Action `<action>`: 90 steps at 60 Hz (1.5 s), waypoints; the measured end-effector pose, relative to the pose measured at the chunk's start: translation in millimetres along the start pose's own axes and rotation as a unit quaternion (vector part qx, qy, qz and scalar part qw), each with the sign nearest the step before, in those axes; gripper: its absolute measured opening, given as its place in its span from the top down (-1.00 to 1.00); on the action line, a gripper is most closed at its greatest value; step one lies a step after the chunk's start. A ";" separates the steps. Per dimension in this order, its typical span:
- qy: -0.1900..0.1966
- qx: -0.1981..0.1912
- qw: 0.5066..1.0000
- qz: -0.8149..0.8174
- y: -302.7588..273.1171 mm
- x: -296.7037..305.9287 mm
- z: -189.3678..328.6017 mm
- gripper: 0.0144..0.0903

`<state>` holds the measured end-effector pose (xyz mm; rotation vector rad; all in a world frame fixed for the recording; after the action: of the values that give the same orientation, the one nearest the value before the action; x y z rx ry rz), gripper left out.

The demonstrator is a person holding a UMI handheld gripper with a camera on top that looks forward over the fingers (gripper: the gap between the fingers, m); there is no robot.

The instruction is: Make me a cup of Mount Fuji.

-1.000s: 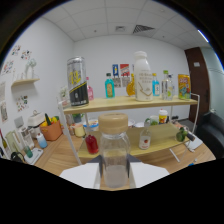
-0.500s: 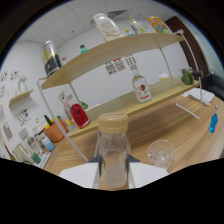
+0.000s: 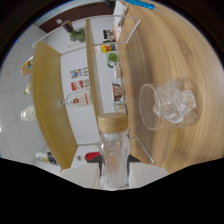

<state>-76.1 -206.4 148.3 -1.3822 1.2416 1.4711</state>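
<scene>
Since half a second ago the whole scene has rolled much further over, so that the shelf now stands on end and the wooden table rises as a wall on one side, while the glass has drawn closer. Nearest, the gripper (image 3: pixel 116 172) has its two pale fingers (image 3: pixel 82 175) closed on a clear bottle (image 3: pixel 115 155), one pressing at each side of the lower body; the bottle reaches forward from between them and ends in a tan cap (image 3: pixel 113 123). Just beyond the cap and off to the side lies the glass (image 3: pixel 170 102), a stemless tumbler filled with ice cubes (image 3: pixel 175 100), resting on the wooden table (image 3: pixel 170 45) and apart from the bottle. Behind the bottle runs the two-tier wooden shelf (image 3: pixel 47 100) with a thin metal frame, holding small bottles and jars too blurred to read; a red item (image 3: pixel 91 156) sits near its lower end, close to the fingers. Farther on are a white wall with small pictures (image 3: pixel 80 85) and a green plant (image 3: pixel 77 35) at the far end of the shelf.
</scene>
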 end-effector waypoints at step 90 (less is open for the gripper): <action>0.196 -0.042 0.671 -0.714 8.6 99.6 14.0 0.33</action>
<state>-101.1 -204.2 50.6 -1.9855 -0.0246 0.0752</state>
